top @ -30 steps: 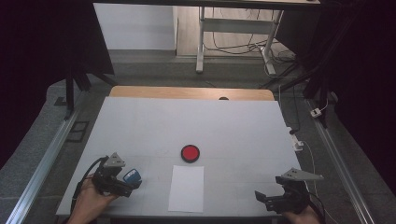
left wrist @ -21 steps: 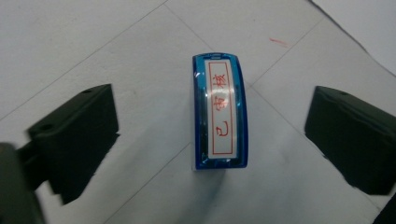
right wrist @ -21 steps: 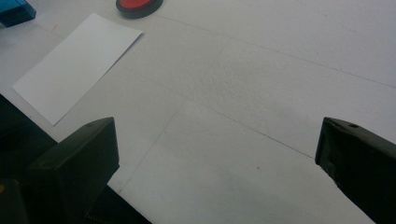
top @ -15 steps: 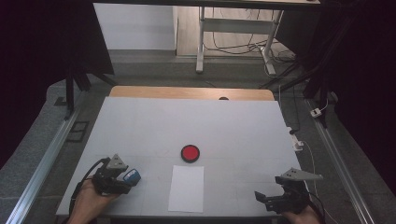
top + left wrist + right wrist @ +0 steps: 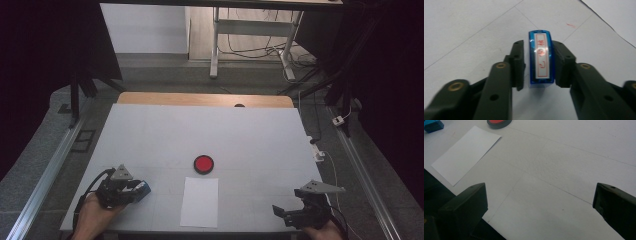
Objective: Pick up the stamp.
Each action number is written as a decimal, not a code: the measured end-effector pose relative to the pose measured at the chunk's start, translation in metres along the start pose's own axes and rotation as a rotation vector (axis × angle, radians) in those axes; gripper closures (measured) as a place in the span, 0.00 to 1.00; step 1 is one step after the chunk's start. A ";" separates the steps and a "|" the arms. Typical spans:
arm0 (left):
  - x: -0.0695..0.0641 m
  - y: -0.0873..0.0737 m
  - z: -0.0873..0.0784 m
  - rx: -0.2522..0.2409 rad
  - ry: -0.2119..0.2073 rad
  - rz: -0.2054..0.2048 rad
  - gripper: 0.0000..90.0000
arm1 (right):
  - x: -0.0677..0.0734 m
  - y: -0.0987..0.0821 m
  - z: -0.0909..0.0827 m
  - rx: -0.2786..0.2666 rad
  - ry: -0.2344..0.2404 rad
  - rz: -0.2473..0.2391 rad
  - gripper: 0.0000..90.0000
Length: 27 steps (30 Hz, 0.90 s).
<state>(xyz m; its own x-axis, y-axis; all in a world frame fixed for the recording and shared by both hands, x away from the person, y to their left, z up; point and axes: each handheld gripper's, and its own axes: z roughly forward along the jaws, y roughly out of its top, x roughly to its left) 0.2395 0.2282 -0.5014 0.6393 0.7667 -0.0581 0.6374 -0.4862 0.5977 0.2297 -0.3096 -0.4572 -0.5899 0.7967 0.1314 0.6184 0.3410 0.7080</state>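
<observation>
Both jaws have just closed — left tool (image 5: pixel 541 63) clamps stamp (image 5: pixel 541 58).

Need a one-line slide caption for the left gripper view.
Left gripper closed on a blue stamp standing on the white table.

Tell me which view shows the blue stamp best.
The left gripper view: the blue stamp sits close up between that gripper's jaws, its red-lettered label readable. The high view shows it small at the left gripper; the right gripper view catches just a corner.
</observation>
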 end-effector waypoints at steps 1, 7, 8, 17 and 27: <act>0.000 0.000 0.000 -0.001 -0.003 0.004 0.76 | 0.000 0.000 0.000 0.000 0.000 0.000 0.00; -0.002 0.001 -0.001 0.004 0.008 0.017 0.78 | 0.000 0.000 0.000 0.001 0.004 -0.003 0.00; -0.002 0.001 -0.001 0.005 0.009 0.017 0.78 | 0.000 0.000 0.000 0.001 0.004 -0.003 0.00; -0.004 0.003 -0.007 -0.030 -0.008 0.042 0.78 | 0.000 0.000 0.000 0.001 0.005 -0.004 0.00; -0.008 0.010 -0.019 -0.108 -0.059 0.035 0.78 | 0.000 0.000 0.001 0.005 0.006 -0.004 0.00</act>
<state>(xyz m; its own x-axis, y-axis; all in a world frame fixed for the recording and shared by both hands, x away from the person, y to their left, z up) 0.2327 0.2252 -0.4792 0.6866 0.7226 -0.0804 0.5663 -0.4621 0.6825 0.2302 -0.3090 -0.4575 -0.5956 0.7922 0.1327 0.6187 0.3471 0.7048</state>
